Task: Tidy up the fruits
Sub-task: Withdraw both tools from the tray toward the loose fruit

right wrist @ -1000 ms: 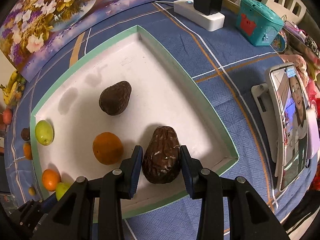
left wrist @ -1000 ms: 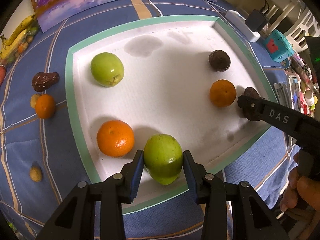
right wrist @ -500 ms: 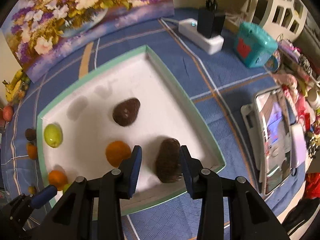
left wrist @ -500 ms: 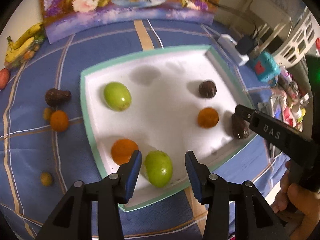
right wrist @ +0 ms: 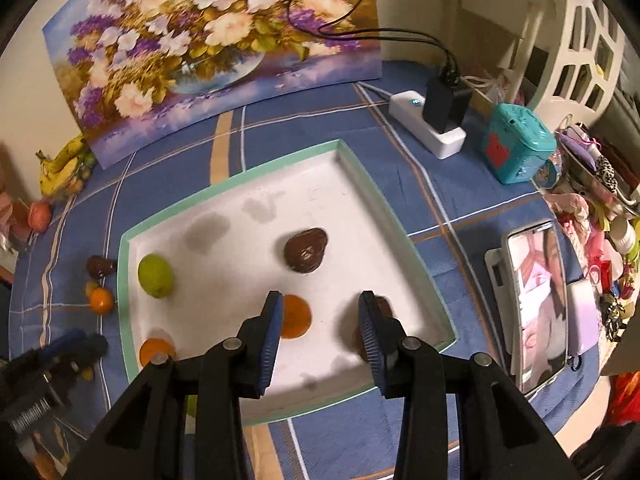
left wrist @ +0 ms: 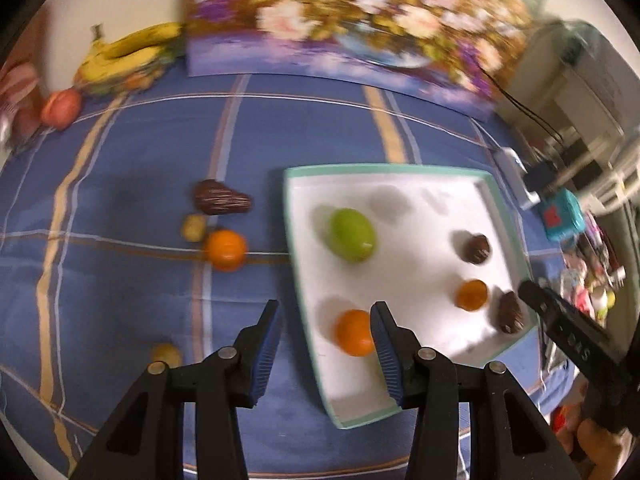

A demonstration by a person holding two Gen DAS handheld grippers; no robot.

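1. Three loose fruits lie close together on the blue checked worktop cloth (left wrist: 140, 160), left of the tray: a dark brown wrinkled avocado (left wrist: 222, 203), a small yellowish fruit (left wrist: 193, 228) and a round orange (left wrist: 225, 250).
2. Left tongs (left wrist: 326, 320): above the tray's left edge, jaws parted, gripping nothing.
3. White shallow tray with mint-green rim (left wrist: 384, 168): holds a green apple (left wrist: 353, 235), a large orange (left wrist: 354, 332), a smaller orange (left wrist: 472, 294), a far brown avocado (left wrist: 475, 249) and a near brown avocado (left wrist: 510, 312).
4. Right tongs (right wrist: 320, 312): over the tray's near right part, jaws apart, empty.
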